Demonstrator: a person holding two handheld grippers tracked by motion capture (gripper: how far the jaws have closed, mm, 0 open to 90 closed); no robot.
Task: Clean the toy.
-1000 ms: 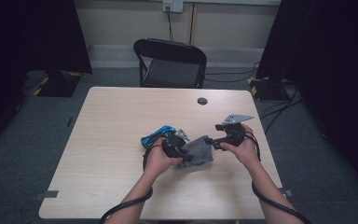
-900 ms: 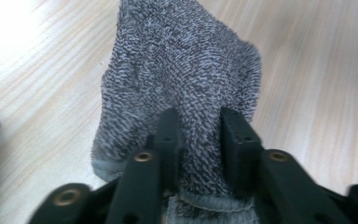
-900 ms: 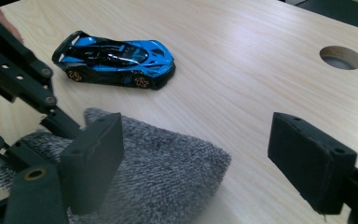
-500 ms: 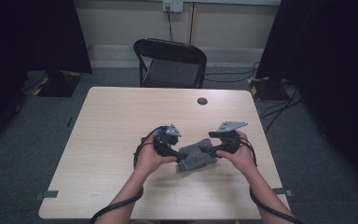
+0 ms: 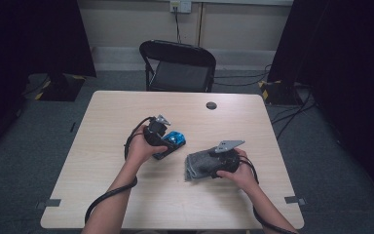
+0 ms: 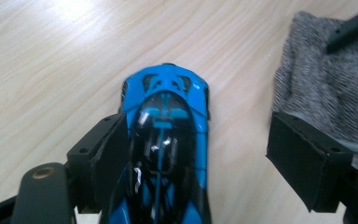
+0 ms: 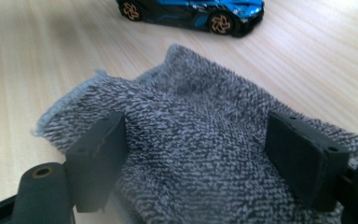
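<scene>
- The left gripper (image 5: 168, 142) sits over a small blue toy car (image 5: 174, 140) near the middle of the table (image 5: 102, 146); its jaws have just been opening, and in the left gripper view they stand wide apart with the car (image 6: 165, 140) between them, one pad right against its side, the other well clear.
- The car is glossy moulded plastic or metal, bright blue with a black canopy and black lower body; low and wedge-shaped, with vents cut into one end. In the right gripper view its wheels show bronze spoked rims (image 7: 216, 22). I can read no writing or badge on it.
- The right gripper (image 5: 214, 165) rests on a grey cloth (image 5: 199, 163) just right of the car, apart from it. Its jaws are spread, pads lying on the fabric without pinching it.
- The cloth (image 7: 205, 140) is nubbly terry, flecked dark and light grey, with a stitched hem along its rumpled edge.
- The tabletop is pale wood-grain laminate, smooth and matte, with rounded corners.
- A black folding chair (image 5: 177, 66) stands beyond the table.
</scene>
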